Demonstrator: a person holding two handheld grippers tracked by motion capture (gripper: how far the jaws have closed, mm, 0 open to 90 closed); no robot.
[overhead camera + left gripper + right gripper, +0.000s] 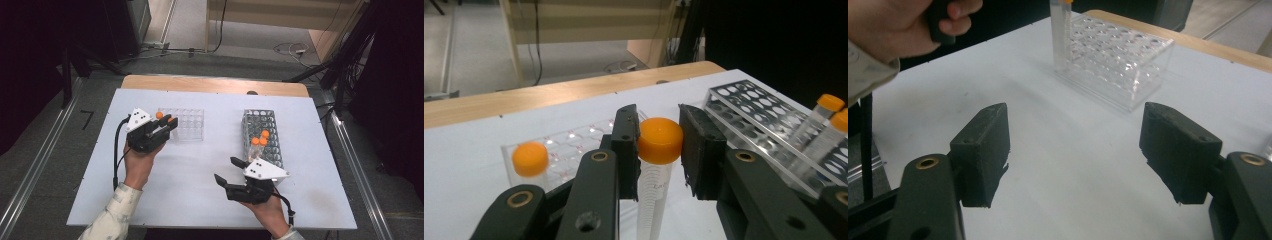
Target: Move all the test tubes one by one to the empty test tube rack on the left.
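Fingers of left gripper (659, 150): clamped either side of an orange-capped tube (659, 142), held upright just in front of the clear rack (574, 145). Beside them: a second capped tube (530, 160) standing in that rack. Right gripper (1075, 150): jaws spread wide, holding nothing, above bare white table (1073, 190). Further right: metal rack (262, 132) with two capped tubes (260, 145)

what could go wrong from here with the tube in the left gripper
The left gripper holds the orange-capped tube mainly by its cap, with a gap showing at one jaw, so the tube could swing or slip. The clear rack already holds another capped tube close by; a tilted tube might knock it or miss a well. The rack looks light and could slide if pushed.
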